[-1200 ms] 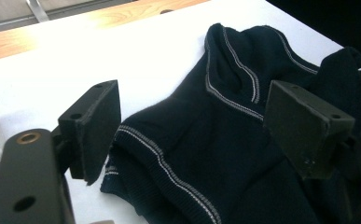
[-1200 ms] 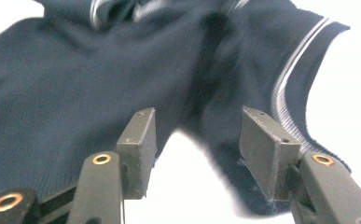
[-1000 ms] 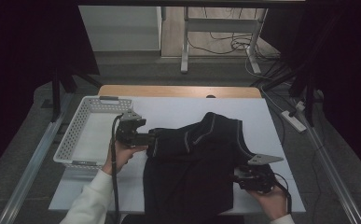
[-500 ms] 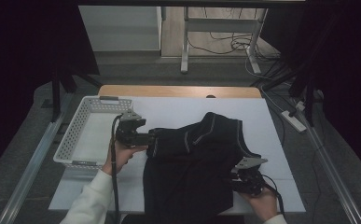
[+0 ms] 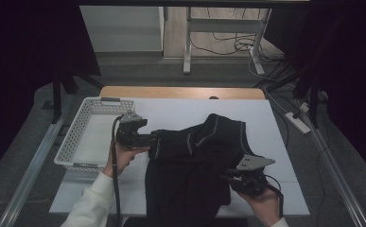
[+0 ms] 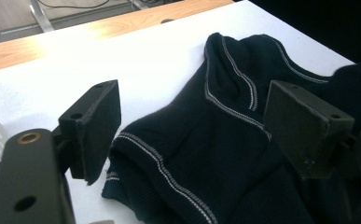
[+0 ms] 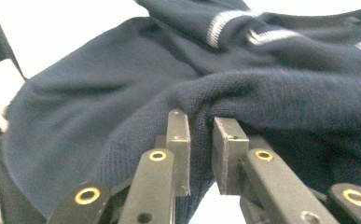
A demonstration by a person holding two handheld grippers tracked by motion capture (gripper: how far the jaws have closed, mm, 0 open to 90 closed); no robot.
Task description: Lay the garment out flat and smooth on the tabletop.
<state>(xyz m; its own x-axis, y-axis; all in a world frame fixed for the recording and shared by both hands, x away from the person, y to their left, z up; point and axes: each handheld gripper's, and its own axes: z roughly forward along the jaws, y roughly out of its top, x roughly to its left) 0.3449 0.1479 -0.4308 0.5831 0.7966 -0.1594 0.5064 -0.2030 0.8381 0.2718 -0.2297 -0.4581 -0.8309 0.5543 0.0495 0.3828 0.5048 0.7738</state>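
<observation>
A dark navy knit garment (image 5: 195, 161) with pale stitched stripes lies crumpled on the white table (image 5: 180, 111), its lower part hanging over the near edge. My left gripper (image 5: 153, 140) sits at the garment's left hem. In the left gripper view this gripper (image 6: 197, 135) is open wide, with the striped hem (image 6: 159, 161) lying between its jaws. My right gripper (image 5: 228, 178) is at the garment's lower right. In the right gripper view it (image 7: 201, 140) is shut on a fold of the knit fabric (image 7: 122, 79).
A white perforated basket (image 5: 72, 137) stands at the table's left side, beside my left hand. A wooden strip (image 5: 180, 92) runs along the table's far edge. Table legs and cables (image 5: 237, 45) lie on the floor beyond, and a power strip (image 5: 296, 120) lies to the right.
My right gripper has shifted slightly left, in toward the garment, with the fold in its jaws. The left gripper has stayed in place.
</observation>
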